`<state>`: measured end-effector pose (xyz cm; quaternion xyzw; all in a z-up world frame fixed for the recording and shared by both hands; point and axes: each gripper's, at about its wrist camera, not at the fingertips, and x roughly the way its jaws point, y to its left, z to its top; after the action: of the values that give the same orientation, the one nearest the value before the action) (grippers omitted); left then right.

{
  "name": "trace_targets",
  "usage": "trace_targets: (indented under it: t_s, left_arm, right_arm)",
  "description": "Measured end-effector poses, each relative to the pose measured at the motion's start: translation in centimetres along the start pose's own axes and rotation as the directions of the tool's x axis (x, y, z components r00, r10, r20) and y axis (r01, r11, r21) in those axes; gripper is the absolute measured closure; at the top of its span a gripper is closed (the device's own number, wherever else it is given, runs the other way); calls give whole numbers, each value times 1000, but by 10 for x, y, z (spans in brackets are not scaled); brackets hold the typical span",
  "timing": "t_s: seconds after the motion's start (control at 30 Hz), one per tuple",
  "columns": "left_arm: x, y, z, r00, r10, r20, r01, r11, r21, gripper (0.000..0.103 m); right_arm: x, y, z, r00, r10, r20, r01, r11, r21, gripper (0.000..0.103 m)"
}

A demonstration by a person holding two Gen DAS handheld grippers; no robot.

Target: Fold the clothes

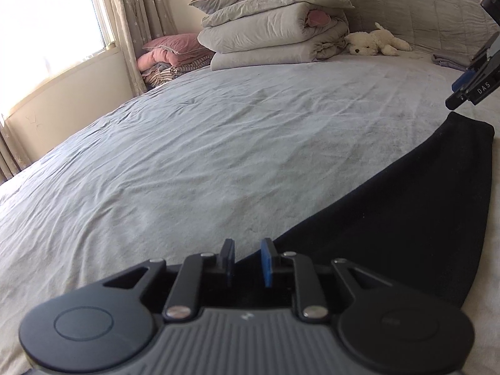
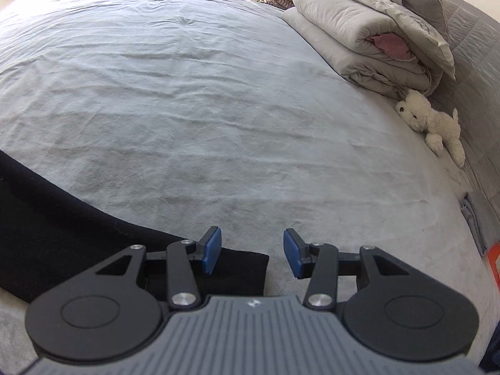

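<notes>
Black garment at bed edge, left tongs seemingly empty, right tongs apart.

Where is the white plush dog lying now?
The white plush dog lies at the far side of the bed, right of the folded grey duvet stack, against the quilted headboard.

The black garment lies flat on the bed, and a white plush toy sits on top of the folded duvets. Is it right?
Not quite. The white plush toy lies on the bed beside the folded duvets, not on top, as the right wrist view shows. The black garment does lie flat.
</notes>
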<state>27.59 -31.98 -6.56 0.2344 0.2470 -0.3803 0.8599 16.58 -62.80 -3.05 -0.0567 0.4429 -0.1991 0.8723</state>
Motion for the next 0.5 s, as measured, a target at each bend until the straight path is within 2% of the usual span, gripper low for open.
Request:
trace_targets:
  t_s: [0.13,0.2,0.23,0.27,0.33,0.43,0.5]
  left_arm:
    - [0,-2,-3,999,-49,-24,49,999,-1,88]
    - [-3,-8,-5,998,-62,-27,63,997,38,97]
    - [-5,-11,-6,998,-51,-21,52,997,57,100]
    - [-7,-15,-7,1000,-19,-3,19,997,68,101]
    - [-13,-20,-9,998,42,44,-45,997,70,102]
    - [-27,-23,-10,977,124,175,-131,991,31,102]
    - [-19,-24,-9,982,122,145,-128,991,35,102]
  right_arm:
    - [20,-5,-15,996,69,-63,-63,995,81,57]
    - [19,4,-20,996,79,-50,-76,996,53,86]
    - [16,9,-22,996,78,-36,-77,997,30,94]
    - [12,14,-23,998,59,-16,-59,998,0,95]
    - [-4,20,-24,996,-39,76,43,997,-64,97]
    - [-22,15,-26,974,-130,187,143,988,-58,97]
    - [-20,10,-24,968,-163,192,176,983,-51,97]
